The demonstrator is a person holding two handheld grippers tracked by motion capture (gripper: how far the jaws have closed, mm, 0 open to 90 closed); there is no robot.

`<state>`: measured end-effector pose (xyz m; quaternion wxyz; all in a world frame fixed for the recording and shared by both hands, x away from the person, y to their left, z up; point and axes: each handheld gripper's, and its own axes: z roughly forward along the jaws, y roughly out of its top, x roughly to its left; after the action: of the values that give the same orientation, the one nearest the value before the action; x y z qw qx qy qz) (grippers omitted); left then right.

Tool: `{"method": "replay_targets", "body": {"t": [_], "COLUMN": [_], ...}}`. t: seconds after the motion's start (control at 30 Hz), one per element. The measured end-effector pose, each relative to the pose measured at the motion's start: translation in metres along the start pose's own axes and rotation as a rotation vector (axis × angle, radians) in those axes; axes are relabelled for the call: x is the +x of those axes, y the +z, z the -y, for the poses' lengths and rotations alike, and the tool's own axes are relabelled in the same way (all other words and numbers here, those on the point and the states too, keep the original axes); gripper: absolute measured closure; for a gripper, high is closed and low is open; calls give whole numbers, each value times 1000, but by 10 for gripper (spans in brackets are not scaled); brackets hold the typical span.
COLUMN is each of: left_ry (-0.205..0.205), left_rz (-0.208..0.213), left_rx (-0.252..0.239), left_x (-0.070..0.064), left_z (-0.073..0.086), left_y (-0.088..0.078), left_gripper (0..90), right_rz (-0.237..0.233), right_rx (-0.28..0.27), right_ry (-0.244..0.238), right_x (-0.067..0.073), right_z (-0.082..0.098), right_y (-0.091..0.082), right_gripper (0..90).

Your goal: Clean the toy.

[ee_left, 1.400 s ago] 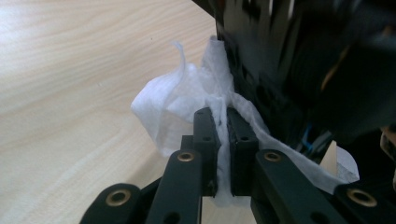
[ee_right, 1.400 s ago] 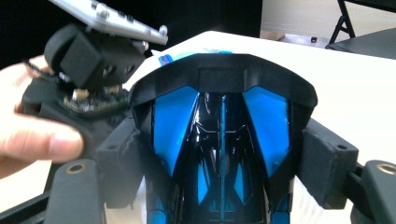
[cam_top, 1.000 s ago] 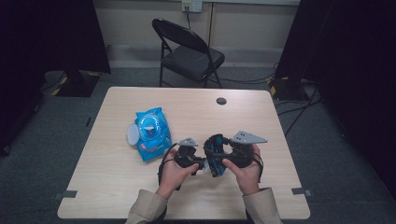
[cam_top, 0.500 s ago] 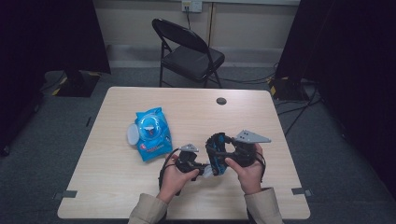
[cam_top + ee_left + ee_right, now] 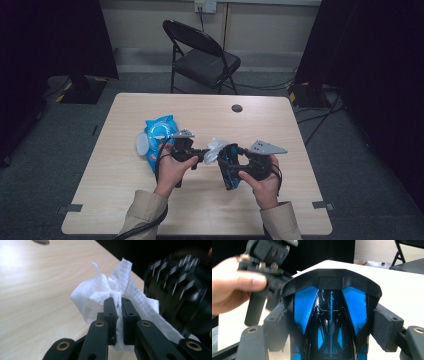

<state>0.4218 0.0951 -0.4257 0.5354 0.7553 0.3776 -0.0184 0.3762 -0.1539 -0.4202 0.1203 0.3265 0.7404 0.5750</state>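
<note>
- high view: the work looked partway done. a white wipe [image 5: 215,148] was already out of the blue wipes pack [image 5: 159,136] lying on the table [image 5: 280,130], and it sat pinched at the tip of the left gripper [image 5: 204,153], pressed up against the top of a black and blue toy car [image 5: 230,165] held off the tabletop by the right gripper [image 5: 234,166]. how much of the car was cleaned could not be told; most of its body probably remained to be wiped.
- left gripper view: the left gripper [image 5: 119,305] had its jaws almost together, clamped on a bunched fold of the wipe [image 5: 100,295], which fanned out above and to both sides of the pads. the dark, blurred car [image 5: 180,287] sat just beside the cloth at right, over the bare table [image 5: 37,290].
- right gripper view: the right gripper [image 5: 330,326] had its jaws standing wide, each pad pressed on a flank of the car [image 5: 330,307], so it was gripped across its width, nose pointing away. the left hand [image 5: 234,287] and its gripper body stood near, at upper left.
</note>
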Motion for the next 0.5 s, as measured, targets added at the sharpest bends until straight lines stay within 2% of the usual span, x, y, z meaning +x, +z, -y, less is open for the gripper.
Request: {"method": "replay_targets", "body": {"t": [0.1, 0.17, 0.37, 0.5], "left_ry": [6, 13, 22, 36], "left_rz": [16, 29, 54, 57], "left_rx": [-10, 0, 27, 45], "left_x": [-4, -8, -16, -19], "left_z": [-4, -4, 5, 9], "left_y": [3, 7, 22, 27], "left_gripper": [844, 844, 844, 844], "right_rz": [-6, -7, -6, -3], "right_rx": [2, 4, 1, -2], "right_ry": [-3, -5, -1, 7], "right_x": [1, 2, 1, 0], "right_z": [1, 1, 1, 1], "right_y": [2, 2, 2, 0], "right_gripper": [257, 257, 257, 256]}}
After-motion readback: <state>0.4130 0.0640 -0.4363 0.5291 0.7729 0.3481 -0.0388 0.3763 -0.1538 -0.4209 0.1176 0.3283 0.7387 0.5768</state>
